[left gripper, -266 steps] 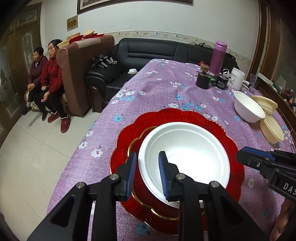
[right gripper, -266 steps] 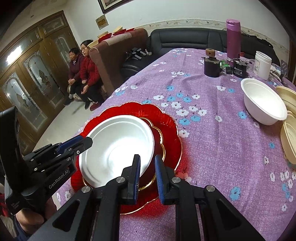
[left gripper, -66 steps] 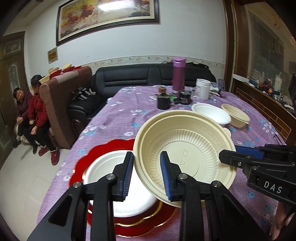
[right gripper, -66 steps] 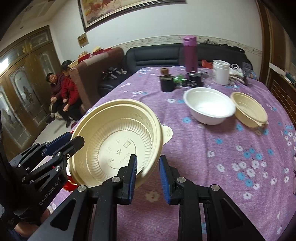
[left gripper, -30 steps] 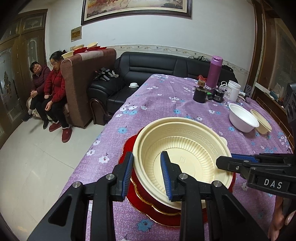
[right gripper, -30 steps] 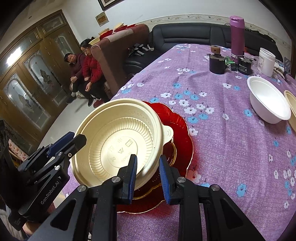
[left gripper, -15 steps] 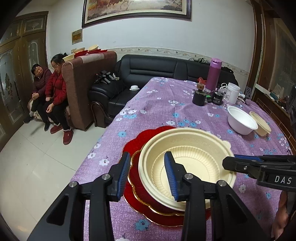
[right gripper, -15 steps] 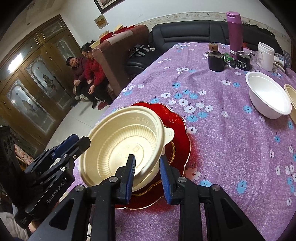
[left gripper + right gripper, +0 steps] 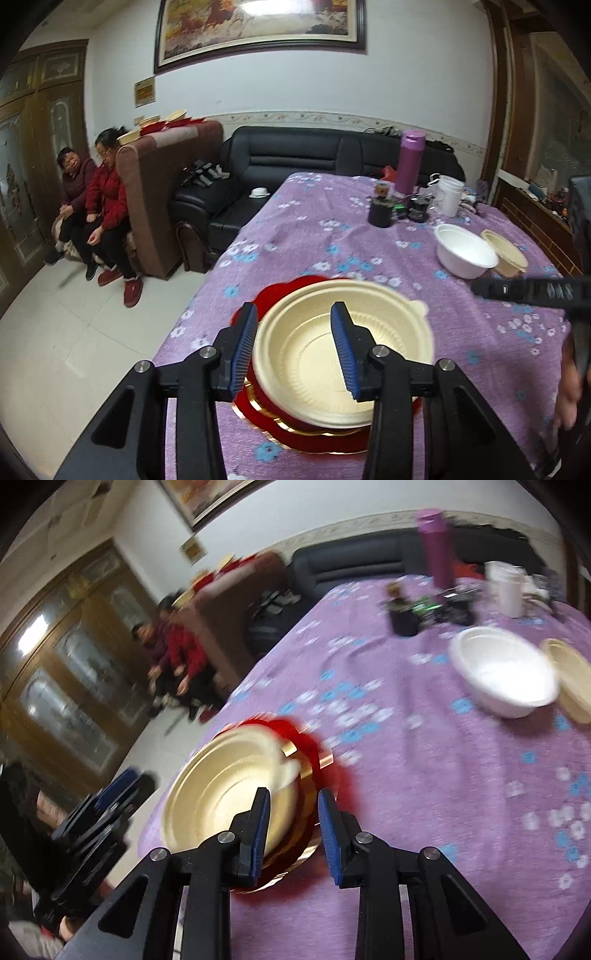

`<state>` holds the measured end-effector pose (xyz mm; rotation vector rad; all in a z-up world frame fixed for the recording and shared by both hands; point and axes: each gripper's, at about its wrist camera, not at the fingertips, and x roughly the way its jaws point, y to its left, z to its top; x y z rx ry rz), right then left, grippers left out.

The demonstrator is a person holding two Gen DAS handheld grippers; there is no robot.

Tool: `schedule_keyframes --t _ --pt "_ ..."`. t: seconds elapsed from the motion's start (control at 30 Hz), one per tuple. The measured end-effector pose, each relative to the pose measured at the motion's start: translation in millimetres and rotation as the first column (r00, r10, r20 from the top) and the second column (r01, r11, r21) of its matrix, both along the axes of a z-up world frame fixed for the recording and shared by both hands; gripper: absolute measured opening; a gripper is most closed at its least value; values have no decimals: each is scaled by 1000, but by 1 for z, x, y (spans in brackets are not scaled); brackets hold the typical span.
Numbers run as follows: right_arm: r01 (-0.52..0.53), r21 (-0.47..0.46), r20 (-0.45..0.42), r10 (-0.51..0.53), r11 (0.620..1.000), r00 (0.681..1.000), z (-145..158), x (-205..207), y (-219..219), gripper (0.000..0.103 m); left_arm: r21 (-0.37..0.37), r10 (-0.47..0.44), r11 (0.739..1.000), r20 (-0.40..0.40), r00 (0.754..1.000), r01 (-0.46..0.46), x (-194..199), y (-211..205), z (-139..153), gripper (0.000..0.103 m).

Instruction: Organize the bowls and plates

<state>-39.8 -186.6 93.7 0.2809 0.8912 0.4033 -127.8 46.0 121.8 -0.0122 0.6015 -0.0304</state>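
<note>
A cream plastic bowl (image 9: 391,332) rests in the stack on the red scalloped plate (image 9: 273,299) near the table's front edge. My left gripper (image 9: 293,347) straddles its near rim, one pad outside and one inside, with clear gaps on both sides, so it is open. In the blurred right wrist view the same cream bowl (image 9: 221,794) and red plate (image 9: 332,771) lie just ahead. My right gripper (image 9: 293,830) is open above the bowl's right edge, pads not pressing it. Further right sit a white bowl (image 9: 465,254) and another cream bowl (image 9: 506,254).
At the table's far end stand a purple flask (image 9: 410,166), a black jar (image 9: 380,214) and a white cup (image 9: 450,195). Two people (image 9: 96,192) sit on the left beside a brown armchair. A black sofa (image 9: 332,158) lines the back wall.
The cream bowl came down onto the stack on the red plate. My left jaws widened off its rim and rose. My right gripper let go and swung right, rolling.
</note>
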Motion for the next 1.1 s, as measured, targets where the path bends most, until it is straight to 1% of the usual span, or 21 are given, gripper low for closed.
schedule_keyframes --t 0.1,0.17,0.23,0.27,0.33,0.37,0.43,0.47,0.53,0.6,0.67,0.7,0.77,0.93,0.97,1.0,1.03,1.1 --pt "102 29 -27 -101 994 994 -1 9 -41 30 3 -63 998 9 998 63 0 -20 8 40" --pt "198 34 -56 -196 980 979 -6 16 -77 30 4 -123 992 9 992 123 0 -38 11 41" --pt "267 45 -84 -263 963 961 -11 23 -105 29 -4 -191 982 -6 982 191 2 -58 12 42" --pt "297 43 -95 -292 954 952 -12 27 -116 29 -14 -227 974 -22 974 226 3 -69 11 42" --pt "368 59 -123 -359 928 925 -19 35 -144 29 -48 -306 952 -68 949 304 10 -93 6 42" --pt "391 63 -136 -380 918 915 -21 39 -153 29 -62 -330 943 -85 940 326 13 -101 2 42" --pt "430 75 -162 -415 900 895 -26 46 -170 29 -85 -388 921 -126 913 380 19 -123 -6 42" --pt "441 81 -172 -423 894 890 -27 51 -176 29 -89 -403 915 -140 904 394 21 -130 -9 42" --pt "463 94 -193 -440 881 877 -30 59 -188 29 -90 -421 907 -164 892 411 24 -144 -16 42" --pt "471 91 -201 -447 877 871 -33 68 -191 29 -91 -434 901 -177 883 424 26 -153 -20 42" --pt "479 84 -211 -454 874 865 -36 77 -195 29 -91 -441 898 -182 879 431 27 -157 -23 42" --pt "485 83 -220 -459 871 861 -39 82 -196 29 -88 -442 897 -184 878 433 28 -159 -24 42" --pt "478 86 -235 -448 874 862 -43 91 -194 29 -88 -441 898 -188 878 432 31 -159 -24 42" --pt "485 78 -242 -455 871 857 -54 107 -192 29 -90 -430 903 -201 880 421 36 -158 -27 42" --pt "485 74 -240 -456 871 857 -55 108 -193 28 -90 -429 903 -202 881 420 37 -158 -27 42" --pt "484 59 -232 -459 873 858 -56 107 -193 23 -89 -428 904 -202 881 419 38 -158 -27 42" --pt "476 46 -221 -455 878 863 -55 105 -192 16 -88 -427 904 -202 882 418 38 -158 -27 42" --pt "476 74 -210 -452 877 867 -52 98 -197 11 -86 -425 905 -201 882 417 39 -158 -27 42"
